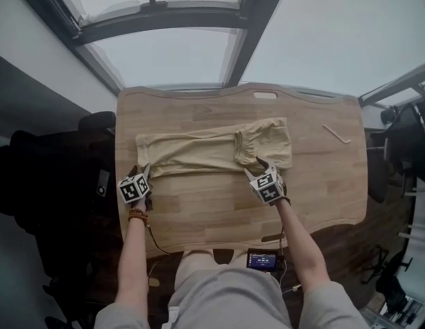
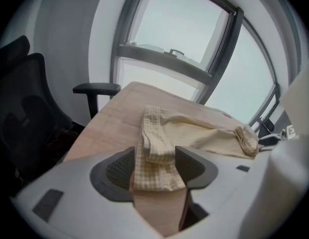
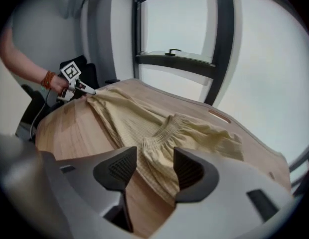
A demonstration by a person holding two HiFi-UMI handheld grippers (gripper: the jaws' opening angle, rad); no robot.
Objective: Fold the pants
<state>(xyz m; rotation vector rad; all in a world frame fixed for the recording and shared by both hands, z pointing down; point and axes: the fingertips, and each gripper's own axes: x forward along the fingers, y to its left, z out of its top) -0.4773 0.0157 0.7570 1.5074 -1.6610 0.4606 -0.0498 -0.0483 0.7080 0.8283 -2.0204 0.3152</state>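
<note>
Pale wooden surface (image 1: 199, 211) under a window (image 1: 178, 53) carries the beige pants (image 1: 192, 153), laid flat crosswise. At their left end the left tool (image 1: 140, 171) stands open, the cuff (image 2: 155, 156) lying loose between its jaws. The right tool (image 1: 260, 164) stands open around the elastic waistband (image 3: 159, 139) at the near edge.

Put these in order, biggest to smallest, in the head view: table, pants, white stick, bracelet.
1. table
2. pants
3. white stick and bracelet: they look about alike, and the bracelet is nearer the camera, so I won't rank them.
</note>
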